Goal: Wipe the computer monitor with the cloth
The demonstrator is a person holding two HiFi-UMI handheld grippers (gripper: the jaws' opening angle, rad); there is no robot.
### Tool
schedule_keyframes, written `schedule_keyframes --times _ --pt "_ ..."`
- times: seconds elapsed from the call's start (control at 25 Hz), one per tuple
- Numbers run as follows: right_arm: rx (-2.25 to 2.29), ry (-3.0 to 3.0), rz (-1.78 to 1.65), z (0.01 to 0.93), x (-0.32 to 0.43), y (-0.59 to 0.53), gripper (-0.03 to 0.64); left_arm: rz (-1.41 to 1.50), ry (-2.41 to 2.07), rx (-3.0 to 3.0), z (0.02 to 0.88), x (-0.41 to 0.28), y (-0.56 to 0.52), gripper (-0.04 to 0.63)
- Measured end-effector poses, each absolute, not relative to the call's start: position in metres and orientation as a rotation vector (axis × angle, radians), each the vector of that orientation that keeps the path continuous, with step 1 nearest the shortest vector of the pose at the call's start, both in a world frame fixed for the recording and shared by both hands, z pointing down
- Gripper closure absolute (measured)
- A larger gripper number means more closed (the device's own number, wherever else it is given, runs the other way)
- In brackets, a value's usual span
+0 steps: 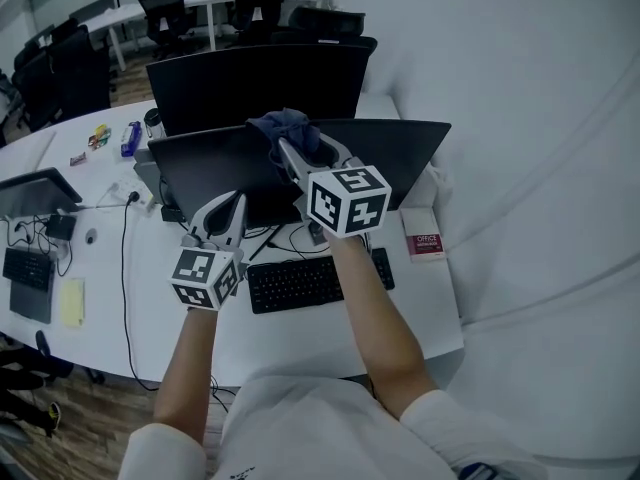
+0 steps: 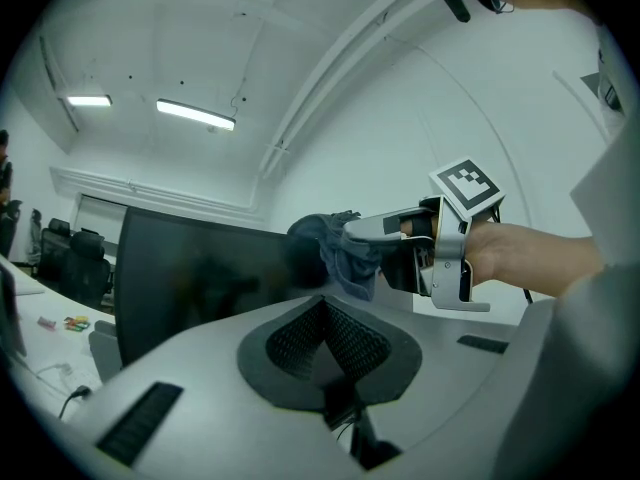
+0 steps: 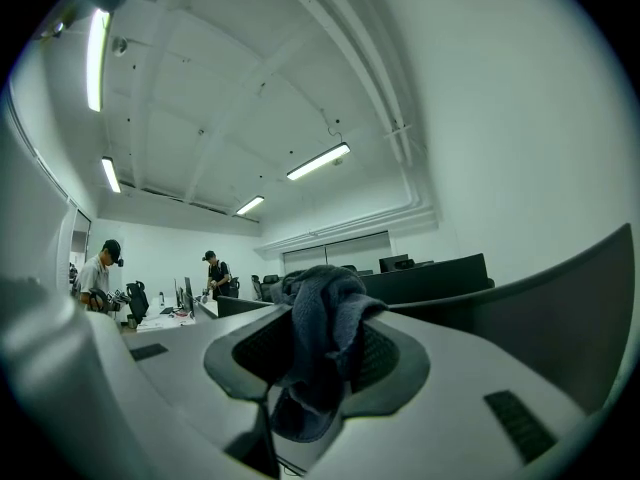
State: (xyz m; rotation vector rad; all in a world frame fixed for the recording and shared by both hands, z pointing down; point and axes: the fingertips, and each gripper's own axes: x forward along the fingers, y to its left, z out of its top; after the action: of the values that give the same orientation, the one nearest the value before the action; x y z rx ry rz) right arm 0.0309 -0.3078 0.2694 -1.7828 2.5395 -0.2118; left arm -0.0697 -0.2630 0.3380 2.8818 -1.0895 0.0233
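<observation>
**One cloth, two grippers at the desk**

The right gripper [image 1: 300, 150] has its jaws clamped on the single dark cloth [image 1: 285, 125], held at the top edge of the near monitor [image 1: 215, 173]. The left gripper [image 1: 232, 206], jaws closed on nothing, hangs low before the screen. One keyboard [image 1: 300, 283] lies below.

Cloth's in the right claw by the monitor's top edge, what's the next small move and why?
Probably lower the right claw so the cloth meets the monitor just below its top edge. The cloth is clamped in the jaws, bunched at that edge, with dark screen beneath it.
</observation>
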Motion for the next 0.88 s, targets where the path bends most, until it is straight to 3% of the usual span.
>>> schedule_keyframes --times 0.88 --pt "-1.922 2.401 -0.238 0.275 0.164 -0.282 0.463 0.047 -0.946 2.940 0.336 0.043 -0.248 0.586"
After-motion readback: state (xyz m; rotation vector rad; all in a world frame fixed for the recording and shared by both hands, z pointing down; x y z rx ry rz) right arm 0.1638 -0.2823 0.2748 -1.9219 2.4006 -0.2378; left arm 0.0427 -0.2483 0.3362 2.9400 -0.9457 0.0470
